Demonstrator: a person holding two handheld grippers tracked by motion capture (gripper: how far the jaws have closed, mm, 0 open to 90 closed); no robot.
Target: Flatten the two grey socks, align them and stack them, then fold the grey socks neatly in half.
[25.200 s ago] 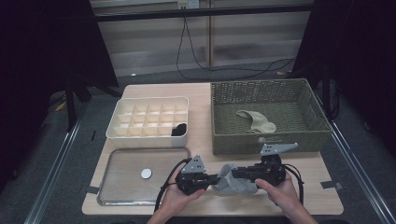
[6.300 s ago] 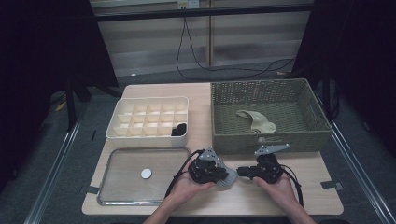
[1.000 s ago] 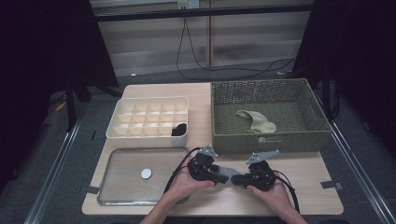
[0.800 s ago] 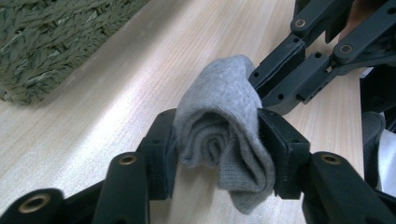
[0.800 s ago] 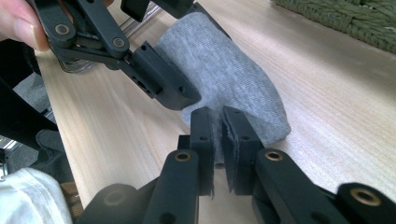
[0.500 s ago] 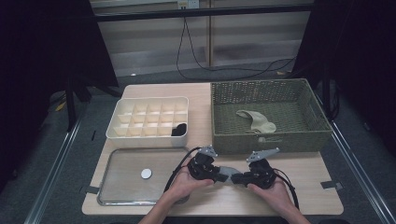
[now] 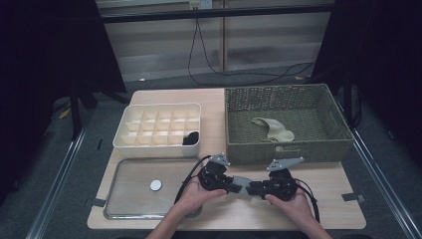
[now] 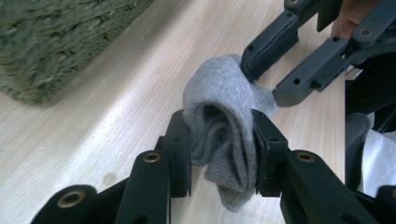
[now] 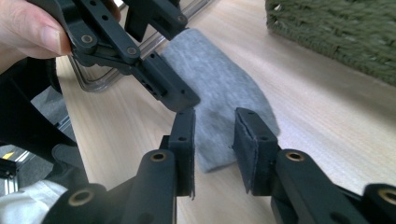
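Grey knit bunched between your left hand-held gripper (image 8: 222,154) pads, clenched on the sock (image 8: 219,121) | right hand-held gripper (image 9: 215,140) jaws have just been opening, released, straddling the other end | soft, light, floppy; grab the folded bulk | sock lies on bench (image 7: 338,177), long axis running gripper to gripper, parallel to basket (image 7: 286,147) front.

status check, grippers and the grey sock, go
Left gripper clamped on bunched grey sock, jaws just closed in. Right gripper just opened, sock end lying free between its jaws. Sock on table by wicker basket; nothing in the way.
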